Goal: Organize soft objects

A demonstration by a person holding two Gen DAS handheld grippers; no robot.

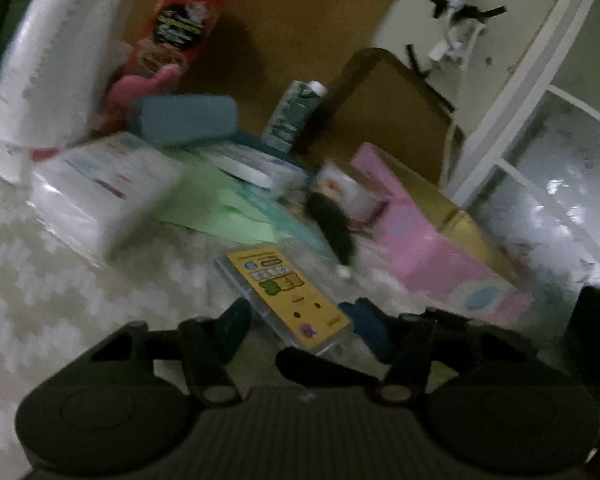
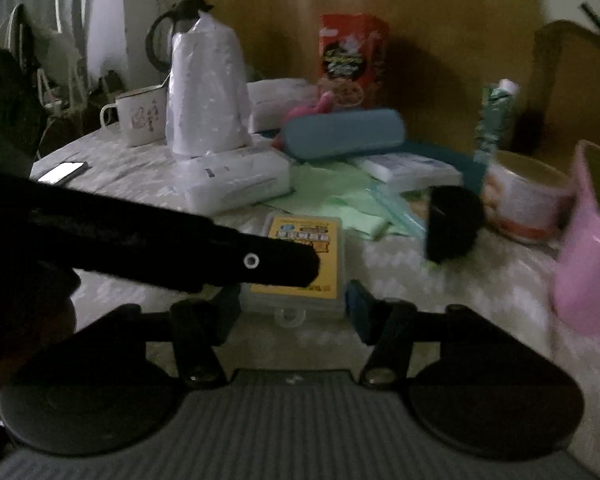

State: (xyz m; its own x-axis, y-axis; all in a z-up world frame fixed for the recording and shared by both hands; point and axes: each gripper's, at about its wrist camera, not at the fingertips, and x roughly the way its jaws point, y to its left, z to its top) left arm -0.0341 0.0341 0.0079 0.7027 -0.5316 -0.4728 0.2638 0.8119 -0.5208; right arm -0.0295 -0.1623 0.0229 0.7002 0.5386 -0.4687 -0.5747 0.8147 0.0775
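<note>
Flat on the patterned worktop (image 2: 440, 280) — clear yellow-labelled case (image 2: 300, 256), long axis running away from the right tool (image 2: 292, 308), fingers apart, flanking its near end. Left tool (image 1: 300, 328) likewise apart — case corner between.

A lived-in home: ahead of the tongs, a table under a pale patterned cloth (image 2: 112, 168) is crowded with an enamel mug (image 2: 138, 118), a dark-handled jug (image 2: 168, 36), tissue packs (image 2: 236, 182), a snack box (image 2: 350, 56) and a phone (image 2: 62, 172)
</note>
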